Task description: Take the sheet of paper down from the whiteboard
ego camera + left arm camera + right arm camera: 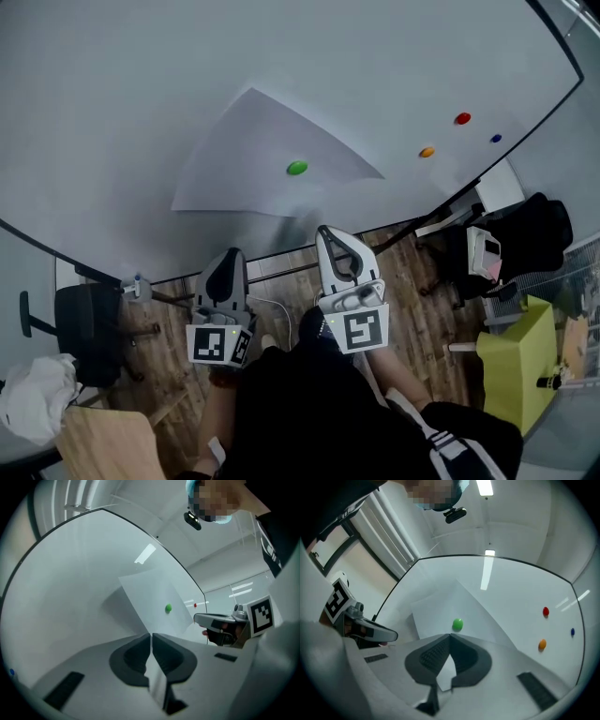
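Two grips, one pin: tear risk.
Left tool (151, 635) and right tool (450, 636) are clamped on the lower edge of the sheet of paper (272, 159), pinned to the whiteboard (112, 94) by a green magnet (297, 168); if pulled hard, it could be torn there.

In the head view the two grippers are seen side by side, the left gripper (229, 253) at about 8 o'clock of the right gripper (324, 231). Both are pointed toward 12 o'clock, and the right one is carried a little further forward. Each marker cube (361, 330) is turned toward 6 o'clock. The right hand (224, 634) and the left hand (352, 631) are wrapped around the grips from behind, and a right forearm (405, 386) is drawn in from 5 o'clock. On both grippers the jaws are pressed together tip to tip, with a thin strip of the sheet of paper (262, 159) pinched between the pads.
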Demonstrator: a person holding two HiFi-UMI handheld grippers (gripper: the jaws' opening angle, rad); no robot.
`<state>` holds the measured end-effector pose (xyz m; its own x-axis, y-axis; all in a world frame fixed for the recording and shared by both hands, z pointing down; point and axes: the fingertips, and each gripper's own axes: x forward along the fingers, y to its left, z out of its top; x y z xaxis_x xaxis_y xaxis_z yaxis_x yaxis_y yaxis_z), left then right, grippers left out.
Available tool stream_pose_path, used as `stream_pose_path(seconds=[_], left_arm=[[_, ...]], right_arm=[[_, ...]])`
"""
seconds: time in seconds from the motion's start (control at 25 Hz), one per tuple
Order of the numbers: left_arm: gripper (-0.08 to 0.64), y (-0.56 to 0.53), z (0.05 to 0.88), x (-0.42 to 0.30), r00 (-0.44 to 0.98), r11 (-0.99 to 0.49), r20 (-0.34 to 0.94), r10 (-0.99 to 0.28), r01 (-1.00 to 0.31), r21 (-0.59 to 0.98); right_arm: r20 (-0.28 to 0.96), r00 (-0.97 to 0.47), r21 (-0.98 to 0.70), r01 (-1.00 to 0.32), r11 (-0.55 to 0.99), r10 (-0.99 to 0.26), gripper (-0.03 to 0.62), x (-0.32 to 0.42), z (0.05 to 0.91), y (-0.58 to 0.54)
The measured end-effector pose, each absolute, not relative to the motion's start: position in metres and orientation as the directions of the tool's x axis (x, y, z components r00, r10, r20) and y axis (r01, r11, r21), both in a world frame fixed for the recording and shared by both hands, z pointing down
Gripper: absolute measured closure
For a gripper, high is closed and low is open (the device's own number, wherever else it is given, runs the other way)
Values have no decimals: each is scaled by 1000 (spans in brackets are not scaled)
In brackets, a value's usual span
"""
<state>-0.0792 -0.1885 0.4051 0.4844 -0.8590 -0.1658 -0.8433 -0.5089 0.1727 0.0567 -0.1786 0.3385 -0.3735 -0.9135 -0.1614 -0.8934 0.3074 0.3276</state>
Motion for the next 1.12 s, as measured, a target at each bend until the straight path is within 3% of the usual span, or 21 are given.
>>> stream_pose_path(seconds=[0.6,1.12], left_arm=[[534,-221,400,-60,519,-554,-198,-831,-804,218],[492,-231,406,-51,561,-591,-185,-807,-768,248]], right_arm=[[-191,-411,445,-846,295,-891,591,50,309,-218],[-117,-433,540,-783,309,-894,490,39,309,-245]])
